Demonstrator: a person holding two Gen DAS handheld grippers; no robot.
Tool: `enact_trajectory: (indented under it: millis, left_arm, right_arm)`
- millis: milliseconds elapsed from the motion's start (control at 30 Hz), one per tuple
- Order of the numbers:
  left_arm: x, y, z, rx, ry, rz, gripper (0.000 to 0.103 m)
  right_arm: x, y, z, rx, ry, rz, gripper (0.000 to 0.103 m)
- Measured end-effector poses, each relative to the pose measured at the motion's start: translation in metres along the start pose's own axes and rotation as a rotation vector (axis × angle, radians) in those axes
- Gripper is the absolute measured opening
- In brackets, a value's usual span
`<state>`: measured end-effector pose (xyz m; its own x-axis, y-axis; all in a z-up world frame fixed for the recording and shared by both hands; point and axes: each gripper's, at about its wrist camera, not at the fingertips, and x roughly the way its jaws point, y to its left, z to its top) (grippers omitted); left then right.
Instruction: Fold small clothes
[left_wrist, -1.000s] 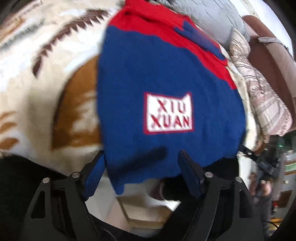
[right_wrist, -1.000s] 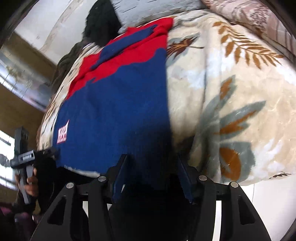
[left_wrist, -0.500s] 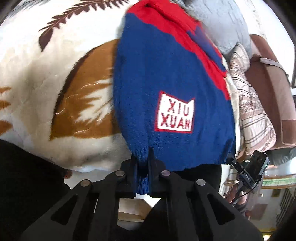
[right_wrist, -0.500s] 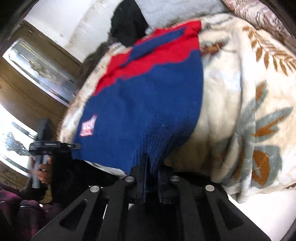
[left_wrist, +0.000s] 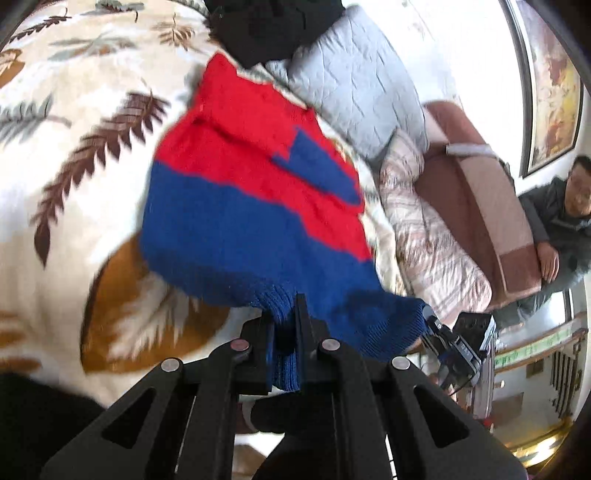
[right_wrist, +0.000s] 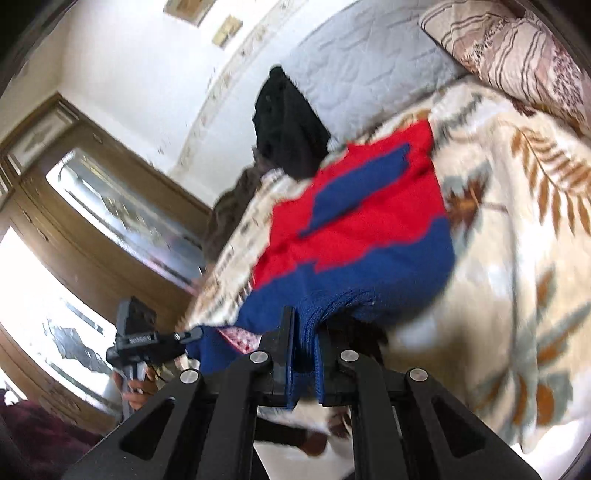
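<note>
A small knitted sweater (left_wrist: 236, 206), blue below and red above, lies on a leaf-patterned blanket (left_wrist: 74, 155); it also shows in the right wrist view (right_wrist: 369, 229). My left gripper (left_wrist: 284, 314) is shut on the sweater's blue ribbed hem at one corner. My right gripper (right_wrist: 306, 325) is shut on the hem at the other corner and also appears in the left wrist view (left_wrist: 428, 325). The hem is lifted off the blanket and carried toward the red part. The white label shows only as a sliver under the fold (right_wrist: 236, 338).
A black garment (left_wrist: 273, 26) and a grey quilted pillow (left_wrist: 354, 85) lie past the sweater. A striped pillow (left_wrist: 424, 236) and brown headboard (left_wrist: 480, 206) stand right. A seated person (left_wrist: 565, 218) is at the far right. A wooden cabinet (right_wrist: 92, 221) stands left.
Both grippers went from open around the hem to shut on it. They then lifted the hem and moved it forward over the sweater, hiding the white label.
</note>
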<state>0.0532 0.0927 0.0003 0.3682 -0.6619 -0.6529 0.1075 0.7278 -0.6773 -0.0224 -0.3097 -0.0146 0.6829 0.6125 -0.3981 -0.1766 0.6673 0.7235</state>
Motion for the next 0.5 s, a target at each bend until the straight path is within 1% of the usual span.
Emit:
enact_trajectory:
  millis: [67,167,267,400,500]
  left_arm:
    - [0.002,0.002,0.017,-0.016,-0.033,-0.006,0.006]
    - [0.009,0.003,0.041,-0.029,-0.074,0.008,0.006]
    - [0.015,0.005,0.062,-0.053,-0.102,0.000,0.006]
    - [0.025,0.009,0.099,-0.083,-0.155,0.000,0.006]
    - [0.034,0.013,0.122,-0.108,-0.179,-0.007,0.006]
  right_arm:
    - [0.004,-0.001,0.013,0.013,-0.027,0.005,0.008]
    - [0.015,0.000,0.035,0.024,-0.068,0.001,0.008]
    - [0.028,-0.003,0.057,0.041,-0.106,-0.005,0.008]
    - [0.047,-0.012,0.084,0.080,-0.168,-0.014,0.008]
    - [0.063,-0.024,0.103,0.132,-0.223,-0.016,0.008]
